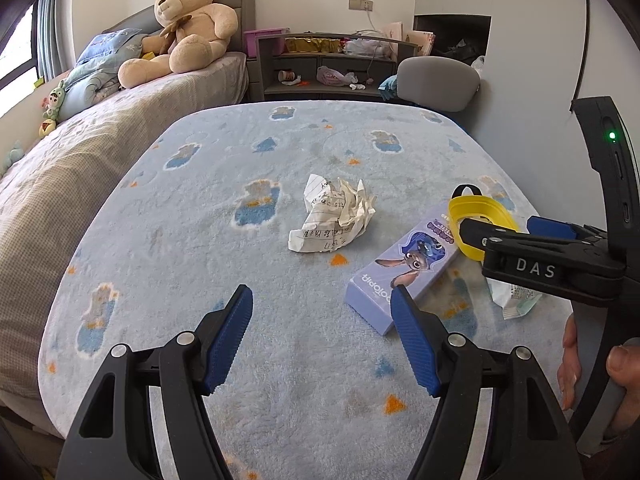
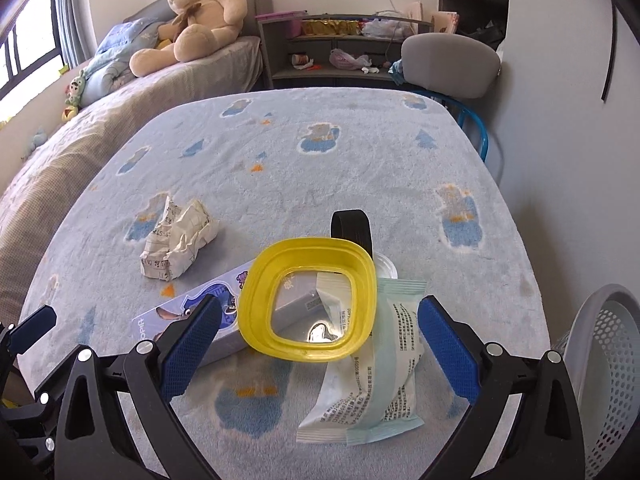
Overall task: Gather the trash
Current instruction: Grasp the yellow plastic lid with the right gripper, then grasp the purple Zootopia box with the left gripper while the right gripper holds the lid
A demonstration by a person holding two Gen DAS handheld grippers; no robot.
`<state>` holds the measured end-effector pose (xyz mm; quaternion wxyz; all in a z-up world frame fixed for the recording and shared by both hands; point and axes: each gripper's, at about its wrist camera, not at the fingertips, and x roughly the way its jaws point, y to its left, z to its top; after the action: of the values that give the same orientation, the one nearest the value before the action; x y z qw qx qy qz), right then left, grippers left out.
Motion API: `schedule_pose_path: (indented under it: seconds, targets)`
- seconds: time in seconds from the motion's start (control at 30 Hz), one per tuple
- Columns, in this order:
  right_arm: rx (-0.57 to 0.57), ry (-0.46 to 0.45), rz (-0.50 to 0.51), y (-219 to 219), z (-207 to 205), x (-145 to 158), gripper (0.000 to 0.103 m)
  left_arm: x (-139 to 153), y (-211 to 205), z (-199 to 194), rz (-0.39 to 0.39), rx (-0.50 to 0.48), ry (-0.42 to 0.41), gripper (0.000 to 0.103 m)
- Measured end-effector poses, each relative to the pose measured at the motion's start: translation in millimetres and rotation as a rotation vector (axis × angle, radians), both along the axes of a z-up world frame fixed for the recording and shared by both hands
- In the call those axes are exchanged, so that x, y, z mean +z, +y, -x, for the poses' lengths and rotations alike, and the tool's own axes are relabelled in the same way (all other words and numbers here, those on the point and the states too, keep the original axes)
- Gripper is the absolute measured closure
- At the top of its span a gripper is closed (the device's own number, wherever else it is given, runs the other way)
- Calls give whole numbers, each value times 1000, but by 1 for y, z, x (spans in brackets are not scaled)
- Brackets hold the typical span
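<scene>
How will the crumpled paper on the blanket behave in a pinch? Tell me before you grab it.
The crumpled paper is probably very light and should lift easily. Its loose creases suggest it will crush further between the fingers rather than resist. Being irregular, not round, it seems unlikely to roll on the fleecy blanket, though a loose flap might slip free.

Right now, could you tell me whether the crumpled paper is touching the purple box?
Apart. In the left wrist view, a strip of blue blanket shows plainly between the crumpled paper and the purple box.
</scene>
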<state>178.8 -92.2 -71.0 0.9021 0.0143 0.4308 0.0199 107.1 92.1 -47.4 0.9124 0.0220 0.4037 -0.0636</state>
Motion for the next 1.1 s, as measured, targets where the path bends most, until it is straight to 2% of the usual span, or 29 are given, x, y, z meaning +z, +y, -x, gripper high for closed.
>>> schedule_pose_path:
  seconds: [0.13, 0.27, 0.33, 0.4, 0.7, 0.87, 1.1]
  targets:
    - [-18, 33, 34, 3, -9, -8, 7, -7, 0, -2, 1, -17, 18, 35]
    - [-29, 29, 39, 3, -11, -10, 9, -11, -3, -3, -2, -35, 25, 35]
    - [-26, 33, 46, 3, -12, -11, 17, -11, -3, -3, 0, -38, 24, 35]
    - [-20, 51, 45, 3, -13, -14, 35, -10, -2, -4, 1, -38, 22, 35]
    - [-12, 28, -17, -5, -1, -4, 35, -7, -5, -10, 14, -58, 42, 35]
    - [-19, 4, -73, -22, 19, 11, 35, -9, -11, -22, 74, -117, 92, 33]
    - [-63, 7, -104, -54, 55, 15, 35, -7, -32, -37, 79, -225, 122, 33]
